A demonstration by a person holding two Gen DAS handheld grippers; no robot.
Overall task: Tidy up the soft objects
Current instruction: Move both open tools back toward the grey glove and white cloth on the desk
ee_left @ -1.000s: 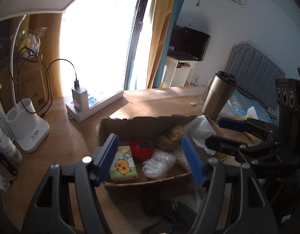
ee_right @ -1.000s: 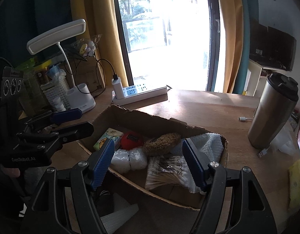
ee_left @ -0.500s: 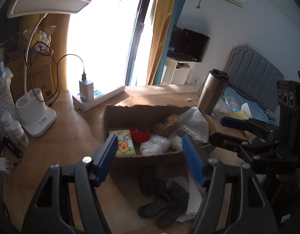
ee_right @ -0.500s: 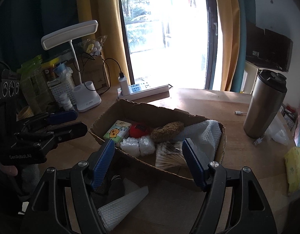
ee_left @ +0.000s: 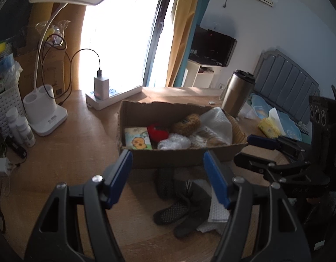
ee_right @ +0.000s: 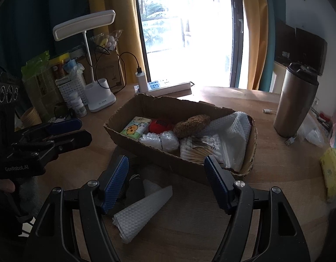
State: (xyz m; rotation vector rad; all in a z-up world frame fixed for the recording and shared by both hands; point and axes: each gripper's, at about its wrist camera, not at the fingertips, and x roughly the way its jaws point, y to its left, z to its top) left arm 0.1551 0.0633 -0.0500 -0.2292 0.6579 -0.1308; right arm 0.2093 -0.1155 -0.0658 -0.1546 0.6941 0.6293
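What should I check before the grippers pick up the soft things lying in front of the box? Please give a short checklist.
1. Left gripper open, holding nothing: ok.
2. Right gripper open, holding nothing: ok.
3. Dark socks outside the cardboard box, reachable on the table: ok.
4. Folded white cloth outside the box, unobstructed: ok.
5. Free room left in the box: cannot tell, it looks nearly full.
6. Steel tumbler upright, apart from the box: ok.
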